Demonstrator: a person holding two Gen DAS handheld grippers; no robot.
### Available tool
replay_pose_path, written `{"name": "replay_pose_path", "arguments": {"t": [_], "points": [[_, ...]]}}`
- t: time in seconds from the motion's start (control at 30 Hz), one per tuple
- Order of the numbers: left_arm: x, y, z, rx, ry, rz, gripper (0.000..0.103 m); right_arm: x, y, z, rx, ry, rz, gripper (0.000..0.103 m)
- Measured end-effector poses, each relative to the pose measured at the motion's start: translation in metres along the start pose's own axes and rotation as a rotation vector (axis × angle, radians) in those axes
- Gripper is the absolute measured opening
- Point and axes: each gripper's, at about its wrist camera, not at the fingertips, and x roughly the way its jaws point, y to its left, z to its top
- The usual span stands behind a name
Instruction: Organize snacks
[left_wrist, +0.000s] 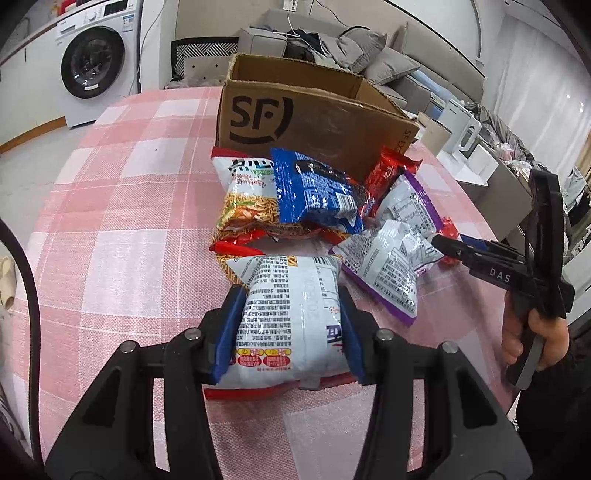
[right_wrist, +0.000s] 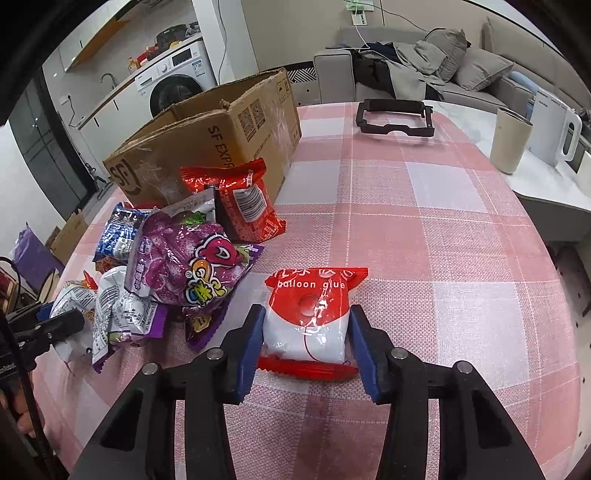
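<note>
My left gripper (left_wrist: 291, 295) is shut on a white instant-noodle packet (left_wrist: 288, 332) that lies on the pink checked tablecloth (left_wrist: 129, 221), its blue pads pressing both sides. My right gripper (right_wrist: 306, 312) is shut on a red-and-white "balloon glue" packet (right_wrist: 310, 286), which also rests on the cloth. Between the two lies a pile of snacks: a blue packet (left_wrist: 317, 192), a noodle packet (left_wrist: 247, 199), a purple grape-candy bag (right_wrist: 184, 258) and a red packet (right_wrist: 247, 206). Behind the pile stands an open cardboard SF box (left_wrist: 314, 125), its inside hidden.
A black plastic frame (right_wrist: 395, 118) lies at the table's far side. A beige cup (right_wrist: 511, 140) and a white kettle (right_wrist: 557, 129) stand on a counter to the right. A washing machine (left_wrist: 96, 62) and a grey sofa (left_wrist: 369, 55) are beyond the table.
</note>
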Motion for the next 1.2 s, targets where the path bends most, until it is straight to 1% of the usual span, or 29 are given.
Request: {"name": "replay_pose_path", "arguments": {"t": [0.13, 0.27, 0.63, 0.93, 1.2], "points": [[-0.007, 0.001, 0.003, 0.000, -0.030, 0.016, 0.046, -0.008, 0.000, 0.000, 0.008, -0.021, 0.015, 0.046], [-0.014, 0.002, 0.008, 0.001, -0.058, 0.033, 0.046, -0.017, -0.001, 0.002, 0.025, -0.041, 0.049, 0.046], [-0.038, 0.003, 0.025, 0.001, -0.134, 0.054, 0.046, -0.050, 0.013, 0.012, 0.000, -0.125, 0.107, 0.046], [-0.055, -0.001, 0.045, 0.013, -0.198, 0.065, 0.046, -0.073, 0.023, 0.026, -0.017, -0.191, 0.142, 0.046], [-0.062, -0.008, 0.065, 0.037, -0.239, 0.072, 0.046, -0.083, 0.031, 0.043, -0.037, -0.230, 0.170, 0.046]]}}
